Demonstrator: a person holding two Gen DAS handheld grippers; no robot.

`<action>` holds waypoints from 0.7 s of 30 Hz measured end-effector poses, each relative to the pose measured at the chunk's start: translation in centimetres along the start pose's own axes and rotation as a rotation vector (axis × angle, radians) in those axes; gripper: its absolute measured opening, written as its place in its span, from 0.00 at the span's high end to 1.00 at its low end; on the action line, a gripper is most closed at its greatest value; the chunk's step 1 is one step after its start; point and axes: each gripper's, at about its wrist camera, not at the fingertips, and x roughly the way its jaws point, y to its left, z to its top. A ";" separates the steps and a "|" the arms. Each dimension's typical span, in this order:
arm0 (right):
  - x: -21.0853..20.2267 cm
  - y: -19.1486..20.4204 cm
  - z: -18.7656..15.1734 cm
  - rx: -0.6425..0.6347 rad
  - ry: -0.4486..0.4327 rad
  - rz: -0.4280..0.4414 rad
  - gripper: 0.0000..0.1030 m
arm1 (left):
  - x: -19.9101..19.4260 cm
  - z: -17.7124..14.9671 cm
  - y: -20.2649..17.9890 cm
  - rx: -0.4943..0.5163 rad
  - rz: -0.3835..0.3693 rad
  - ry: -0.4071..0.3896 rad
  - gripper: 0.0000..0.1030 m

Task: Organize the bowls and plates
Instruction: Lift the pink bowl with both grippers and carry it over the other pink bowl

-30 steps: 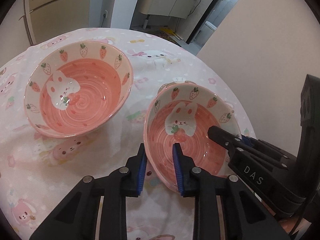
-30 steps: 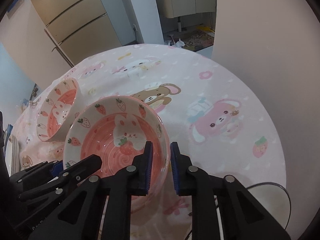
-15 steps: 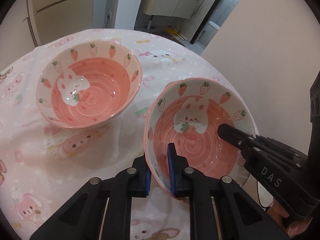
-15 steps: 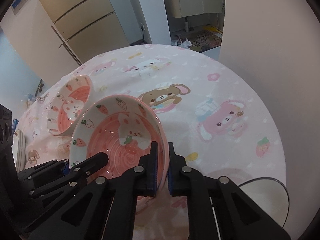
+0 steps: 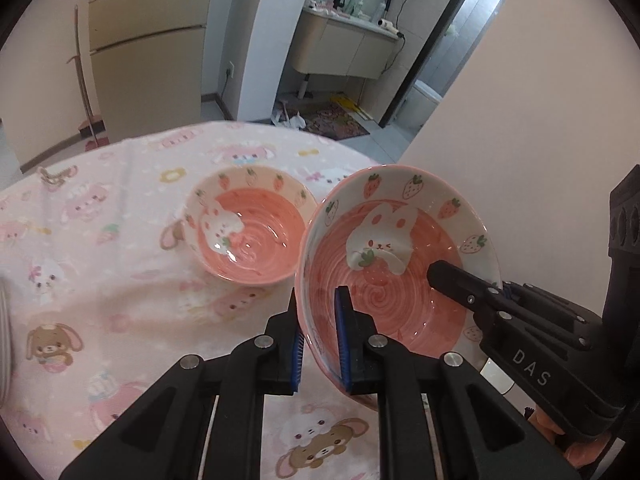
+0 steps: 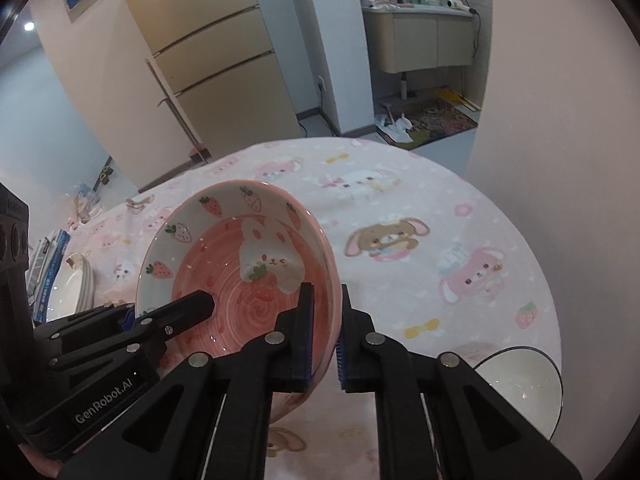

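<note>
The pink bunny bowl is up off the table, tipped, with a gripper pinching each side. The left gripper squeezes its left rim, and the right gripper squeezes its right rim. Next it likely goes into the other pink bowl beside it, so keep it level. A white bowl is cut off, maybe empty.

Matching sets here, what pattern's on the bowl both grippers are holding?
Pink swirl inside, white rabbit with strawberry, strawberries round the rim of the held bowl; clearest in the left wrist view.
</note>
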 end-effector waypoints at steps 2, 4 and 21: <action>-0.4 0.9 0.4 -0.012 -0.016 0.000 0.91 | -1.1 0.3 0.5 -0.006 0.003 -0.017 0.85; -0.7 1.8 0.9 -0.018 -0.027 0.008 0.91 | -1.9 0.7 1.1 -0.013 0.006 -0.028 0.85; 5.1 5.0 4.2 -0.007 -0.018 0.050 0.92 | 0.5 3.5 6.2 -0.029 0.091 -0.053 0.86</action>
